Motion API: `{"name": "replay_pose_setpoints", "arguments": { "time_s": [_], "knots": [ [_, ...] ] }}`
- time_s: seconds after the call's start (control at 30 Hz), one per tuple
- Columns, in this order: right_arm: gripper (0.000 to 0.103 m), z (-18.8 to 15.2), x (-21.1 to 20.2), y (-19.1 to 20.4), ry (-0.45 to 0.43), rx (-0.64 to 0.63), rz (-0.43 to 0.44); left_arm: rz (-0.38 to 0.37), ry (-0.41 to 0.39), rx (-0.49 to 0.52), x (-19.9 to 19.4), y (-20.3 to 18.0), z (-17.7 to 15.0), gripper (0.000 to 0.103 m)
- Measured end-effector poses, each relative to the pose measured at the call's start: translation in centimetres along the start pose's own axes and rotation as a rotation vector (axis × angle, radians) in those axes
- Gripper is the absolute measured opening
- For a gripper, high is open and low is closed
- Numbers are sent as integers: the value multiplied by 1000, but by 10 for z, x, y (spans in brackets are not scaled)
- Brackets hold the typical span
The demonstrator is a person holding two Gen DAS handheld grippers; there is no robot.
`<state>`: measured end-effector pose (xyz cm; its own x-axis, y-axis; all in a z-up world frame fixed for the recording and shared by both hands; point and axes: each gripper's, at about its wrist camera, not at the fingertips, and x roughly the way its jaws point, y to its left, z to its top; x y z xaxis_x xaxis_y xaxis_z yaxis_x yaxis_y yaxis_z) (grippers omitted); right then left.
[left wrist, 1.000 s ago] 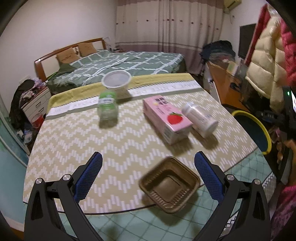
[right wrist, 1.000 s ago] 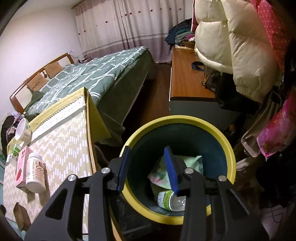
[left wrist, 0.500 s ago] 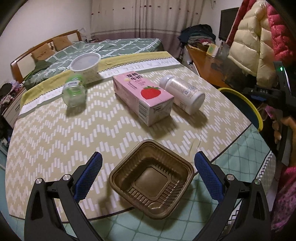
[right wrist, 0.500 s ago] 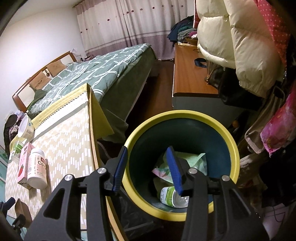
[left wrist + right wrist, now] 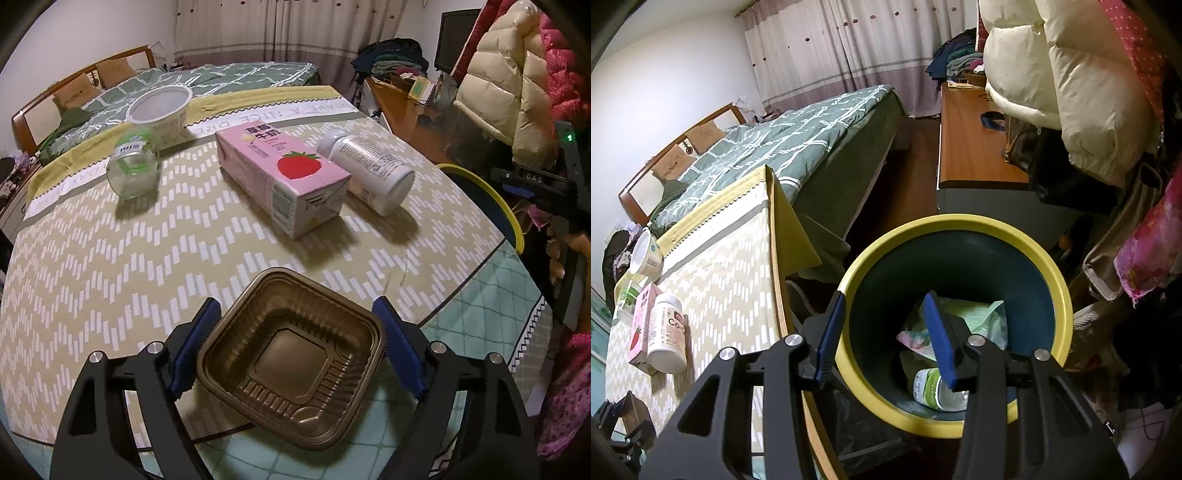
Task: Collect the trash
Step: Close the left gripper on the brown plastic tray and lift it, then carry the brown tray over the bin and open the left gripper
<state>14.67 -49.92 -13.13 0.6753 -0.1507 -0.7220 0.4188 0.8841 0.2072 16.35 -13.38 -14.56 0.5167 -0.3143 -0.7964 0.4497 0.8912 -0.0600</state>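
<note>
A brown plastic tray (image 5: 291, 358) lies at the table's near edge, between the blue pads of my open left gripper (image 5: 295, 347); the pads stand close beside its rim. Behind it lie a pink strawberry carton (image 5: 280, 177), a white pill bottle (image 5: 369, 173), a clear green-labelled bottle (image 5: 133, 170) and a white cup (image 5: 159, 110). My right gripper (image 5: 886, 336) is open and empty over the yellow-rimmed bin (image 5: 1060, 295), which holds a bottle (image 5: 934, 387) and wrappers.
The table (image 5: 92, 277) has a zigzag cloth. The bin stands off its right end (image 5: 491, 199). A bed (image 5: 798, 140), a wooden desk (image 5: 967, 147) and hanging coats (image 5: 1071, 92) surround the area.
My left gripper has moved forward and down so the brown tray now sits between its pads. My right gripper has stayed over the bin, shifting slightly.
</note>
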Motion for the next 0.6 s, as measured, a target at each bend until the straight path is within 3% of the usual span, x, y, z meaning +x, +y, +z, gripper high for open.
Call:
{"name": "replay_pose_setpoints", "arguments": {
  "time_s": [0.27, 0.6],
  "knots": [
    [42, -1, -11, -16, -20, 22, -3, 11, -42, 49, -18, -26, 18, 82],
    [43, -4, -30, -55, -66, 65, -50, -64, -70, 135, -16, -89, 61, 82]
  ]
}}
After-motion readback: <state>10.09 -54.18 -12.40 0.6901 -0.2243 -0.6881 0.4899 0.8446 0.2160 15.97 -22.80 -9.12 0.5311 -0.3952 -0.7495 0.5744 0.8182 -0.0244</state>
